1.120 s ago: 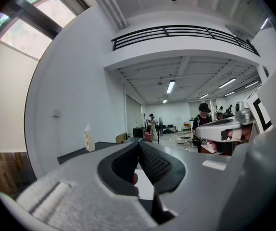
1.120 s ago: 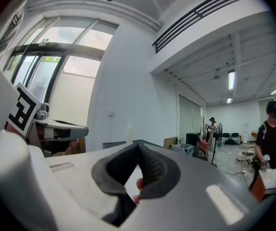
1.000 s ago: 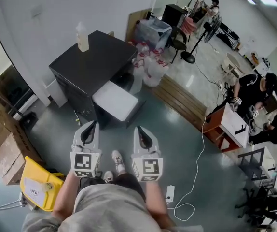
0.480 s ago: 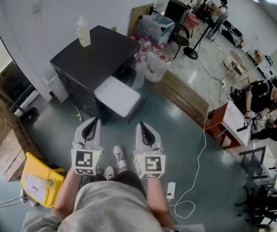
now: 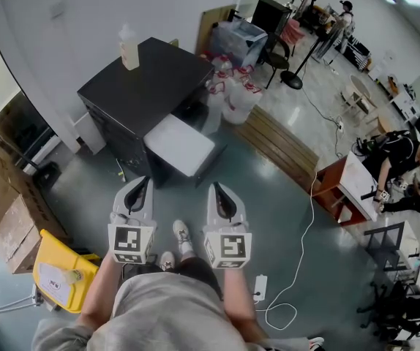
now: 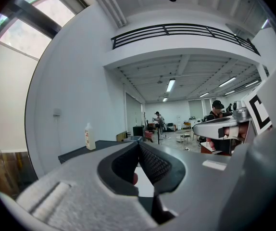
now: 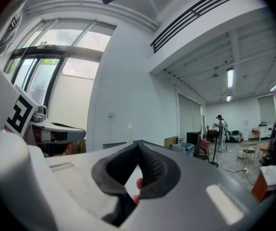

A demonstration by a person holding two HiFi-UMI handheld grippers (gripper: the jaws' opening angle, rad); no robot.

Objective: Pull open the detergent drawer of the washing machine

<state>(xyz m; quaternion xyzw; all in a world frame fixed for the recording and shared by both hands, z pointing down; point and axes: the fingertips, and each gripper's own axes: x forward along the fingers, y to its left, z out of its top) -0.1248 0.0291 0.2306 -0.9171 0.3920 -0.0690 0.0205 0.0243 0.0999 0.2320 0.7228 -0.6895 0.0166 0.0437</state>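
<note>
At far left, cardboard boxes and a yellow bin on the floor. Next, left gripper, held out low over the floor, jaws pressed together on nothing. Ahead of it and well apart, dark washing machine against the wall, a bottle upright on its top, a white panel jutting from its front; detergent drawer too small to pick out. Just beside the left one, right gripper, jaws likewise pressed together, empty. Further right, wooden slatted platform, a white cable across the floor, a reddish desk.
</note>
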